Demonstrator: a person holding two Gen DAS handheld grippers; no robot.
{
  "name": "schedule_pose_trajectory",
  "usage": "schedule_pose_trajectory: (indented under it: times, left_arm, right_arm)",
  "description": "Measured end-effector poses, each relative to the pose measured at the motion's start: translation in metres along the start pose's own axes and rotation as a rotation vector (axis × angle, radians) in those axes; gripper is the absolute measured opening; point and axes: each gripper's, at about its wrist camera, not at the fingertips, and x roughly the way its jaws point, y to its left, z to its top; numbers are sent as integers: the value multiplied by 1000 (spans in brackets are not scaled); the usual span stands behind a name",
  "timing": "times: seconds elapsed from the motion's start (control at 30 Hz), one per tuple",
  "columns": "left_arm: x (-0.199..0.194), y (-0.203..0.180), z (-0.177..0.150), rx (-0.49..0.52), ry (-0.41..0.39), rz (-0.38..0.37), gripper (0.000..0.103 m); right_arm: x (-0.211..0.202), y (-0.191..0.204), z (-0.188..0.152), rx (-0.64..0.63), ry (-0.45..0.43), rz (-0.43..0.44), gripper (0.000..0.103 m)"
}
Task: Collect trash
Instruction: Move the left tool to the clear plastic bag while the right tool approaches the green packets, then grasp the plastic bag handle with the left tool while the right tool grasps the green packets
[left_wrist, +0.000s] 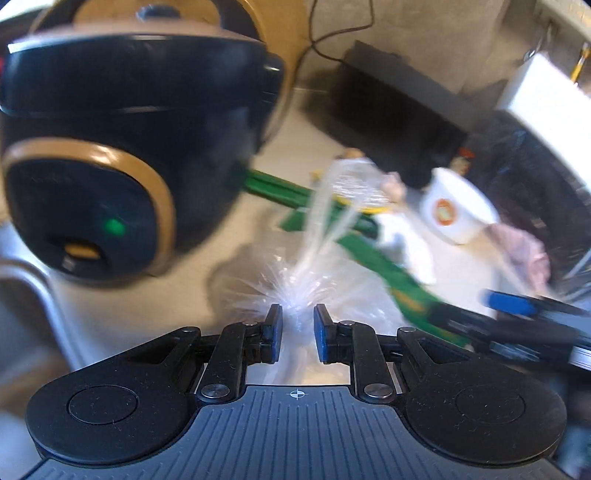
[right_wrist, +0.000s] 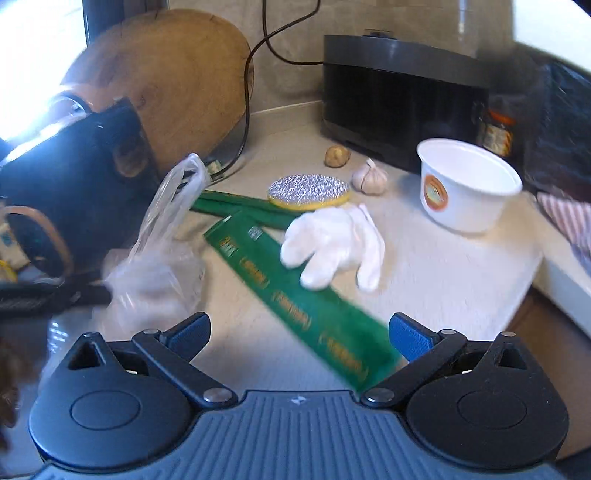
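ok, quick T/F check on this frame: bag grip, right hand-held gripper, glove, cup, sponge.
1. The left hand-held gripper is shut on the clear plastic bag. True.
2. The right hand-held gripper holds the white glove. False: its jaws stand wide open with nothing held; the glove lies ahead of it on the green package.
3. The white cup lies tipped on its side. False: it stands upright on the counter, mouth up.
4. The round sponge sits beside a garlic bulb. True.
5. The glove is inside the bag. False: it lies on the counter, outside the bag.
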Motion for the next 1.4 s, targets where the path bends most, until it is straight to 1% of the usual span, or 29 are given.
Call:
schedule_pose_trajectory:
  times: [0.07,0.1,0.13,0.27,0.3,0.33,0.37,0.4,0.47,0.5,0.53,0.6,0.7,0.77,0.9,0.93,1.0,1.07,1.13,1.17,1.23,1.33,1.37,1.4]
  left_arm:
    - [-3,1,0,-11,1,-33,21]
    - [-5,3,1,-17,-1,-43,21]
    - [-7,3,1,-28,-2,-56,21]
    - [-14,10,2,-100,-7,-156,21]
    - [-15,9,0,-105,-17,-151,21]
    - [-13,6,0,-94,-30,-128,21]
    - [-11,2,0,-74,-41,-91,21]
    - [-9,-3,0,-41,-48,-40,21]
    - [-1,-14,-1,45,-67,68,21]
    - [3,-19,-2,84,-76,112,21]
    - [8,-23,-3,107,-77,128,21]
    - [20,-25,-3,120,-53,117,21]
    - [34,-25,-5,133,-12,93,22]
    - [42,-22,-8,132,19,64,22]
    - [39,-16,-13,141,21,50,22]
    - [39,-14,-15,149,24,49,22]
    - [41,-15,-18,188,45,45,22]
    - [41,-13,-22,212,72,9,22]
    - [40,-6,-24,181,94,-23,22]
    - [38,-2,-24,150,92,-30,19]
    - [31,6,-26,77,68,-25,17]
    - [16,15,-30,5,9,-18,15]
    - [12,18,-30,-20,-9,-20,15]
    - [6,21,-31,-41,-18,-23,15]
  right_arm:
    - [18,-1,7,1,18,-8,102]
    - [24,-3,9,11,28,5,100]
    - [30,-7,10,33,35,31,94]
    - [33,-20,2,186,113,239,92]
    - [29,-19,-3,198,128,289,91]
    - [25,-16,-8,199,138,328,90]
    - [18,-12,-13,188,139,345,90]
    - [13,-8,-16,168,134,335,90]
    - [8,-1,-21,127,115,279,91]
    - [9,3,-24,108,110,249,91]
    - [11,5,-25,97,114,227,91]
    - [15,6,-28,94,130,196,91]
    - [15,2,-30,112,136,187,94]
    - [14,0,-31,125,136,200,95]
    - [15,1,-31,105,159,233,99]
    - [16,1,-31,101,167,253,103]
    - [18,-1,-31,89,173,296,103]
    - [18,-3,-31,85,181,313,103]
    - [21,-6,-27,109,194,321,103]
    - [21,-8,-26,121,200,325,103]
    - [23,-7,-24,124,215,323,103]
    - [24,-1,-22,108,233,309,103]
    - [25,2,-21,94,246,333,103]
    - [27,5,-18,69,271,378,103]
